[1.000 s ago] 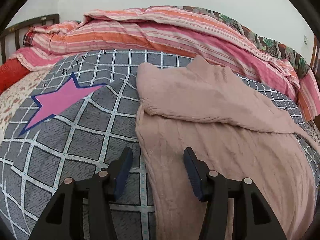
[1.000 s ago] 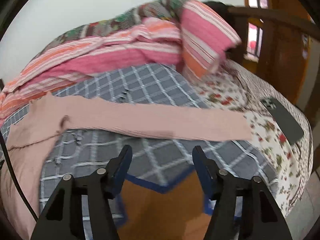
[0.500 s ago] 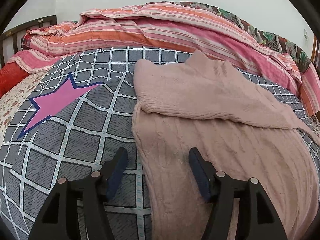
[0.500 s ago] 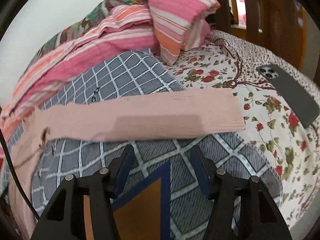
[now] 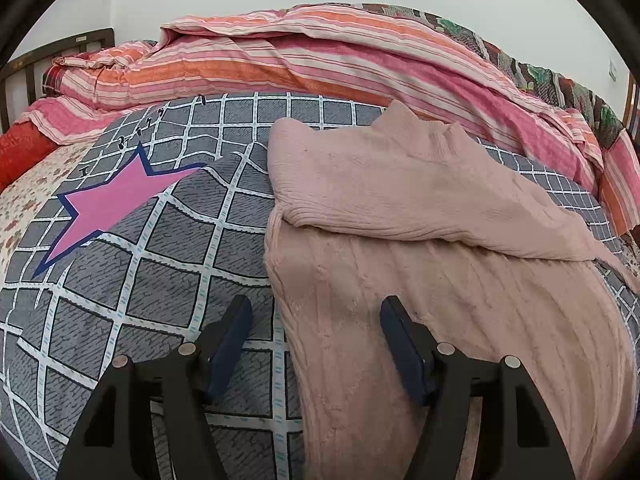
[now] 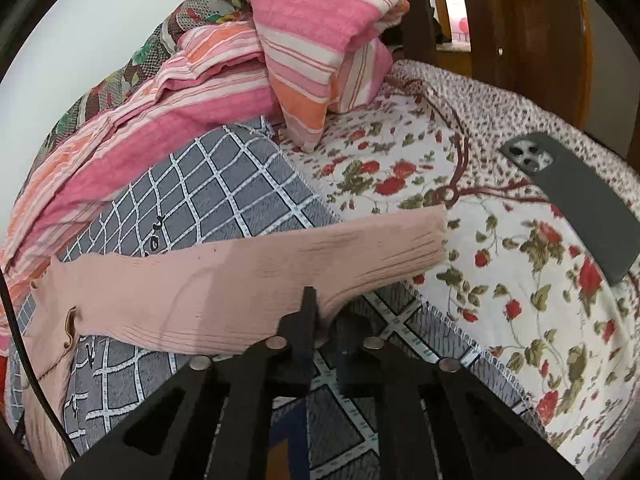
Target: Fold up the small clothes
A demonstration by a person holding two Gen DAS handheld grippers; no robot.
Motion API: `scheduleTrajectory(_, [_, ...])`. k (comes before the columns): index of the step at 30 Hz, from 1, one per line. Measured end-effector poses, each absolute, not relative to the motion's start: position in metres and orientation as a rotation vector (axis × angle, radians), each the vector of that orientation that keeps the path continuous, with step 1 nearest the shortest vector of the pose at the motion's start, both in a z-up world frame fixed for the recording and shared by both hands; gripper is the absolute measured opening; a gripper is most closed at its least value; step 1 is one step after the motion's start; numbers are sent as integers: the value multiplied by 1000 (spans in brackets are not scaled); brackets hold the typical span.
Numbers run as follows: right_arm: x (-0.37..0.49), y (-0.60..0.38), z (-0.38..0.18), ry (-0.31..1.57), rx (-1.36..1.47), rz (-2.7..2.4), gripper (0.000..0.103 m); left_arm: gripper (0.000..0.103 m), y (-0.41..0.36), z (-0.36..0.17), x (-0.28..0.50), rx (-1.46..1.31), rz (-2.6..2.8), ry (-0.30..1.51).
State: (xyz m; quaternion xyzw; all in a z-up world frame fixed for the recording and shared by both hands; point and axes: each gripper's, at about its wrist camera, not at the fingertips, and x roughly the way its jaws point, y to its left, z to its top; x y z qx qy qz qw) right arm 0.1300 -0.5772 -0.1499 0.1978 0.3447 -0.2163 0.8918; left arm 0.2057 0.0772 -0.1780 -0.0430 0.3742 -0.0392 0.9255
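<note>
1. Pinching the lower edge of the sweater's sleeve [image 6: 280,276] near its cuff, my right gripper [image 6: 320,316] is pressing its two fingers together on the pink knit; its jaws have just been closing on this fabric.
2. I am holding my left gripper [image 5: 314,324] spread, with nothing between the fingers; its jaws have just been opening. It is hovering over the left edge of the pink sweater [image 5: 420,280], one finger above the knit and the other above the mat.
3. The sweater is lying flat on the grey checked mat [image 5: 132,292]. One sleeve is lying folded across its chest, and the other sleeve is stretching out to the side, so that its cuff is reaching onto the flowered sheet [image 6: 480,280].
4. A pink star [image 5: 108,208] is showing on the mat, beside the sweater.
5. A dark phone [image 6: 572,200] is lying on the flowered sheet, apart from the cuff.
6. Striped pink and orange quilts [image 5: 304,52] are lying piled behind the mat.
</note>
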Motion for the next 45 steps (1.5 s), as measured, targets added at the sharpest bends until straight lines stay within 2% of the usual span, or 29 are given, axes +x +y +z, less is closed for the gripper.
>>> scheduleTrajectory(15, [133, -432, -35, 537, 82, -408, 6, 67, 93, -172, 195, -199, -125, 722])
scheduleTrajectory(21, [161, -344, -7, 501, -2, -300, 6, 67, 126, -166, 178, -363, -132, 705])
scheduleTrajectory(25, [186, -276, 5, 483, -48, -194, 6, 68, 134, -161, 170, -302, -87, 708])
scheduleTrajectory(30, [214, -186, -2, 487, -72, -39, 6, 68, 149, -160, 161, -289, -77, 722])
scheduleTrajectory(39, [279, -87, -81, 666, 10, 106, 7, 68, 178, -158, 141, -286, -72, 750])
scheduleTrajectory(41, [286, -77, -94, 702, 32, 163, 12, 68, 182, -158, 138, -281, -69, 753])
scheduleTrajectory(43, [289, -68, -105, 758, 47, 258, 39, 68, 184, -158, 137, -283, -70, 760])
scheduleTrajectory(45, [280, -62, -107, 755, 25, 315, 45, 68, 184, -158, 137, -290, -81, 768])
